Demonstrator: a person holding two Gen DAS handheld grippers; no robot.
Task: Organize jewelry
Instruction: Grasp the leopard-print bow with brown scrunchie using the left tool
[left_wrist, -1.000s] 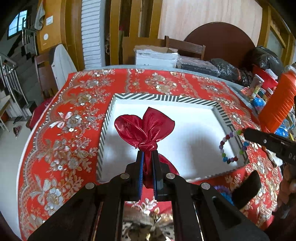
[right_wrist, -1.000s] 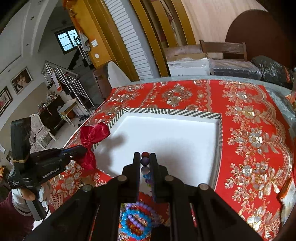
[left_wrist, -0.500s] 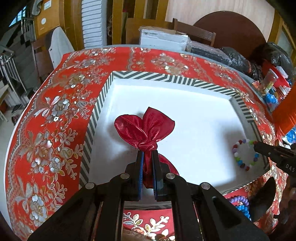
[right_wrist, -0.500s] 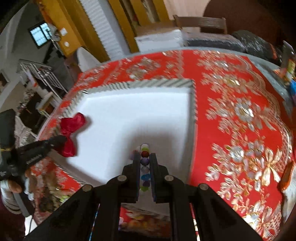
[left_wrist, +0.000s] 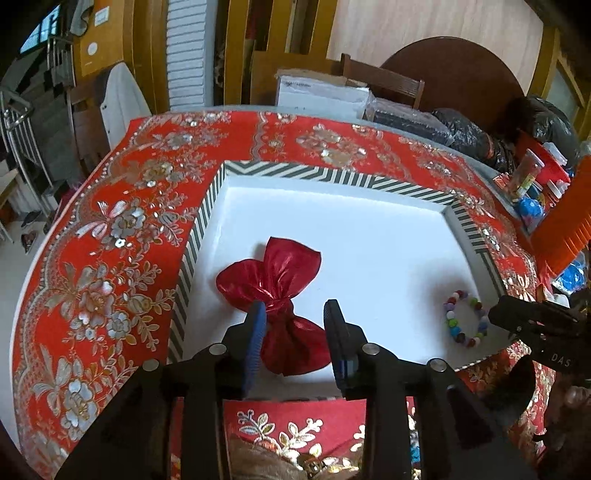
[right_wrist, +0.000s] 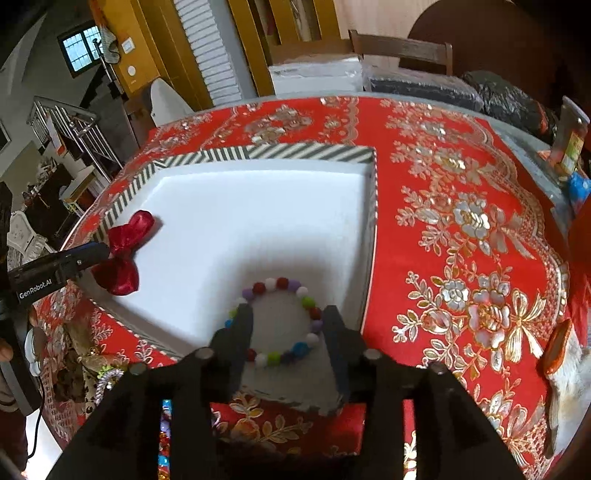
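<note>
A white tray with a striped rim (left_wrist: 332, 177) (right_wrist: 258, 153) lies on the red tablecloth. A red satin bow (left_wrist: 277, 291) (right_wrist: 123, 251) lies in its near left corner. My left gripper (left_wrist: 295, 308) is open, its jaws on either side of the bow's knot. A multicoloured bead bracelet (left_wrist: 466, 318) (right_wrist: 280, 321) lies flat in the tray's near right corner. My right gripper (right_wrist: 286, 312) is open just above it, jaws straddling the ring; it also shows in the left wrist view (left_wrist: 535, 325).
More bead bracelets (right_wrist: 164, 443) lie on the cloth under the right gripper, near the table's front edge. An orange comb-like object (left_wrist: 565, 225) and small bottles (left_wrist: 524, 177) stand at the right edge. Boxes (left_wrist: 321, 92), black bags and chairs stand behind the table.
Both grippers have opened. The left one has let go of the red bow and the right one has let go of the bead bracelet; both items now lie in the tray.
</note>
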